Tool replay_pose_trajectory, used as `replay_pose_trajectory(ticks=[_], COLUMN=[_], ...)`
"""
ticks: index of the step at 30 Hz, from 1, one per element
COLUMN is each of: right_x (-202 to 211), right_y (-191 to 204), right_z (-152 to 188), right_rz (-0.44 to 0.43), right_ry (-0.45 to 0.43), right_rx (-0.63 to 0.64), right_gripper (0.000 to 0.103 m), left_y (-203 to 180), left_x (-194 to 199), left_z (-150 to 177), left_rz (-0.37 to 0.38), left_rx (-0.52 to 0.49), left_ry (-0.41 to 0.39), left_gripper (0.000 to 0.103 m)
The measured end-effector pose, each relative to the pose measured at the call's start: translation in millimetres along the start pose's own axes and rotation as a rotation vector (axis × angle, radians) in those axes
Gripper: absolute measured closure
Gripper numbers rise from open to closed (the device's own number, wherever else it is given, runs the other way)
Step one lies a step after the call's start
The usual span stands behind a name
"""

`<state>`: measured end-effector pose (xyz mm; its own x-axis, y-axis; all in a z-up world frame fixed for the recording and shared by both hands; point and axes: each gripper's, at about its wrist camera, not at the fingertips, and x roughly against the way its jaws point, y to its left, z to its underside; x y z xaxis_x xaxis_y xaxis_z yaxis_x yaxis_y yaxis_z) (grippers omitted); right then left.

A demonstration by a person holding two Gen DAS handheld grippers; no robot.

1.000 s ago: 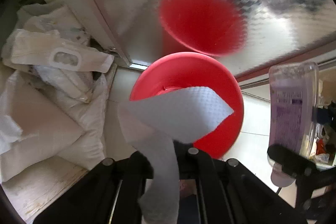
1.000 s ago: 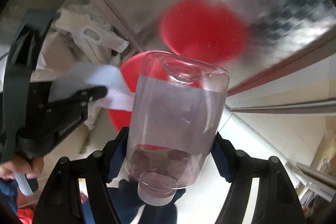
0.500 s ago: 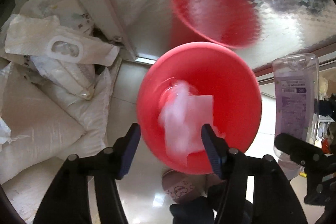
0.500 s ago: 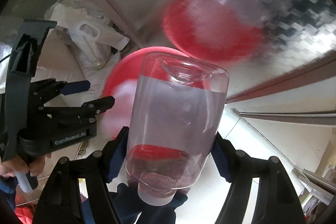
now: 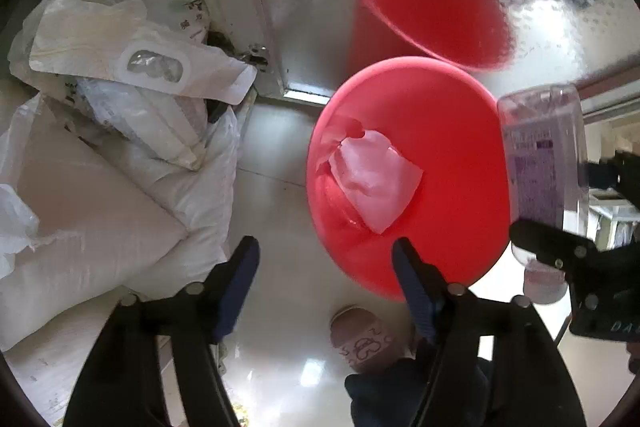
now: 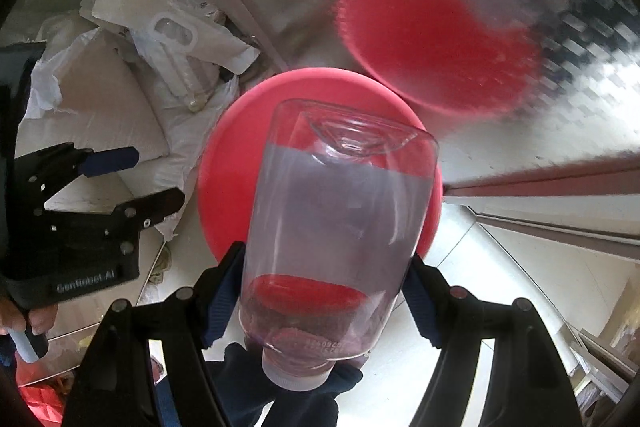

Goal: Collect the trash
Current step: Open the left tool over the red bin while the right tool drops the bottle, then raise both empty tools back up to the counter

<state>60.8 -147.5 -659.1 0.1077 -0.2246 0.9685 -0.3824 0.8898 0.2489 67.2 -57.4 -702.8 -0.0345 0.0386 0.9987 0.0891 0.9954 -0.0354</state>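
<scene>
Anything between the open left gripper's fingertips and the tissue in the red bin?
Nothing: the left-wrist view shows only the red bin's near rim and inner wall between left gripper and tissue.

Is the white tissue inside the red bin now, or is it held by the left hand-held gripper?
Inside. The white tissue lies in the red bin; the left hand-held gripper is open and empty.
</scene>
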Motion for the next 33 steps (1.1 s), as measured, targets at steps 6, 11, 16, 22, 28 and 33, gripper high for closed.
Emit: replay_pose_trajectory(ticks=[6,11,16,22,28,33], right_x=[4,16,48,126,219,304], right_y=[4,3,8,28,49,67], right_z=[-1,1,4,10,21,31], right_rz=[0.015,0.026,0.025,0.031,0.022,0.035], right_ry=[-0.002,-0.009,-0.028,-0.089,-0.127,-0.192], right_rx=[0.015,0.003,-0.008,0.029,0.046,0.100], right_gripper=[0.017,0.016,0.016,0.016,0.016,0.016], left_y=[1,-2,-6,-14,-20,-23], left_x=[5,21,62,140,243,333], left_z=[4,4,6,11,30,46], left_rz=[0.026,0.037,0.070,0.048,0.058,0.064], left_rx=[0.002,0.017,0.039,0.052,0.122,0.165], left_ry=[0.002,-0.011,-0.049,-0.098,-0.146,-0.184], left_gripper=[0.030,0.030,0.030,0.030,0.030,0.030])
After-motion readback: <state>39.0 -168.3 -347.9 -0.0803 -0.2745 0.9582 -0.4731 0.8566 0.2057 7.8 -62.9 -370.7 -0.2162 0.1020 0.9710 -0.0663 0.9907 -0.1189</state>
